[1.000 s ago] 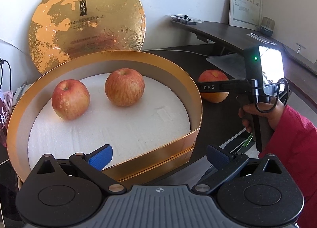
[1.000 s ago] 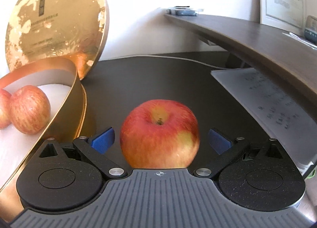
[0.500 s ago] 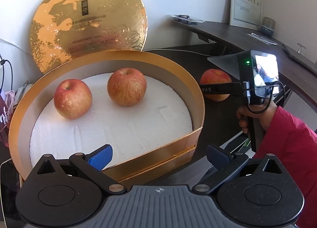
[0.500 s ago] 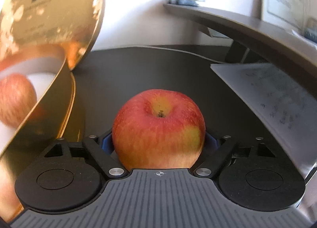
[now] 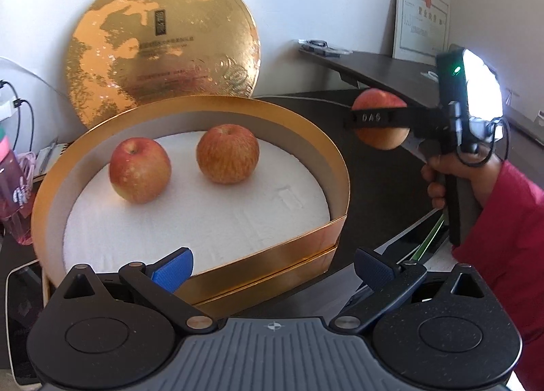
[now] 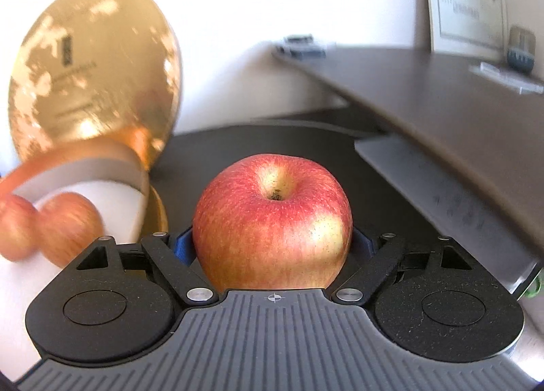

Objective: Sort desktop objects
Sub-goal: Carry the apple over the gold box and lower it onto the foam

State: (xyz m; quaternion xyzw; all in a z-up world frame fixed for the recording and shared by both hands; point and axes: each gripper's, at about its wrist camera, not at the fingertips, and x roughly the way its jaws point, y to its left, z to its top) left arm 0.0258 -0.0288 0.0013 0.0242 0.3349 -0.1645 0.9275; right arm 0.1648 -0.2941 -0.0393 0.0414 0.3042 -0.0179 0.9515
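Note:
Two red apples [image 5: 139, 170] [image 5: 227, 154] lie on white foam inside a round gold box [image 5: 210, 108]. Its gold lid [image 5: 163, 51] leans on the wall behind. My right gripper [image 6: 272, 241] has just closed its jaws on a third red apple [image 6: 272, 221], stem up, and both blue pads press its sides. In the left wrist view that apple [image 5: 380, 137] hangs in the air to the right of the box rim, clear of the dark desk. My left gripper [image 5: 272, 267] stands open over the box's near rim with nothing between its fingers.
A hand in a red sleeve [image 5: 510, 221] grips the right tool. A pink bottle [image 5: 10, 193] and a phone [image 5: 17, 306] sit left of the box. Papers [image 6: 425, 180] lie under a raised dark shelf [image 6: 442, 91] on the right, which carries a framed certificate [image 5: 421, 23].
The right gripper's jaws closed from wide open onto the apple and lifted it off the desk. The left gripper shifted slightly and stayed open.

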